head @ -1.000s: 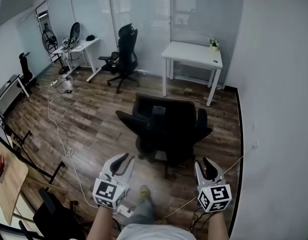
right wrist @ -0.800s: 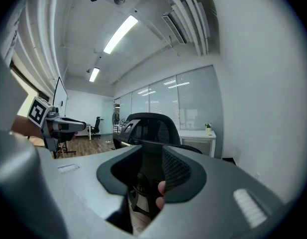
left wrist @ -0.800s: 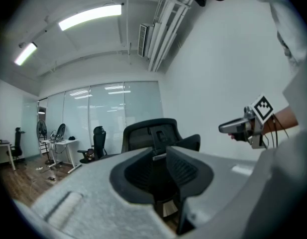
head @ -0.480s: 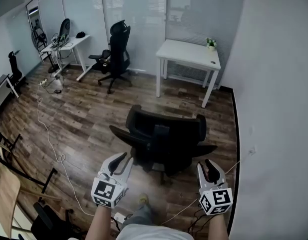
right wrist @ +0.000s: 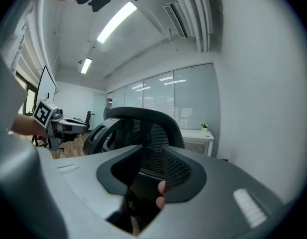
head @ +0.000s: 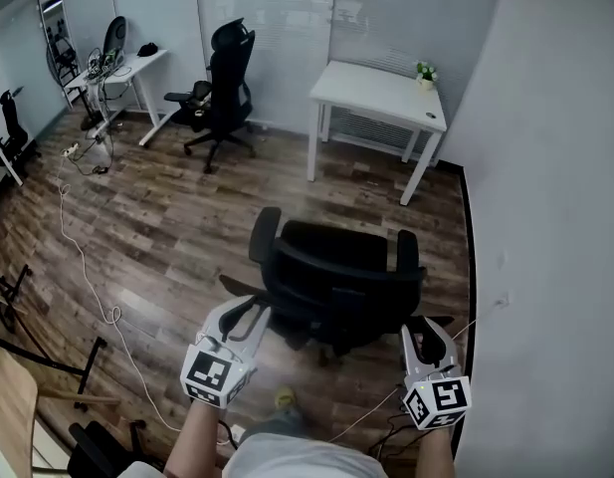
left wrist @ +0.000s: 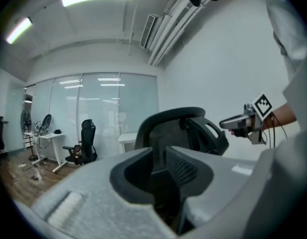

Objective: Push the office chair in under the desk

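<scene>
The black office chair (head: 336,277) stands on the wood floor with its back toward me, well short of the white desk (head: 378,94) by the far wall. My left gripper (head: 249,310) is open, its tips just beside the chair back's lower left edge. At the chair's right rear, my right gripper (head: 419,329) is also open, with nothing between its jaws. In the left gripper view the chair's mesh back (left wrist: 179,127) shows through the gap of the left gripper (left wrist: 160,158). The right gripper view shows the chair back (right wrist: 143,126) beyond the right gripper (right wrist: 143,169), and the desk (right wrist: 195,133) behind.
A second black chair (head: 222,86) and a cluttered white desk (head: 112,68) stand at the back left. A white cable (head: 83,257) trails over the floor. A small plant (head: 425,73) sits on the target desk. The wall (head: 545,217) runs close along the right.
The chair has swivelled so its back faces me squarely, both armrests now showing. Both grippers sit closer to its back edges, their jaws unchanged.
</scene>
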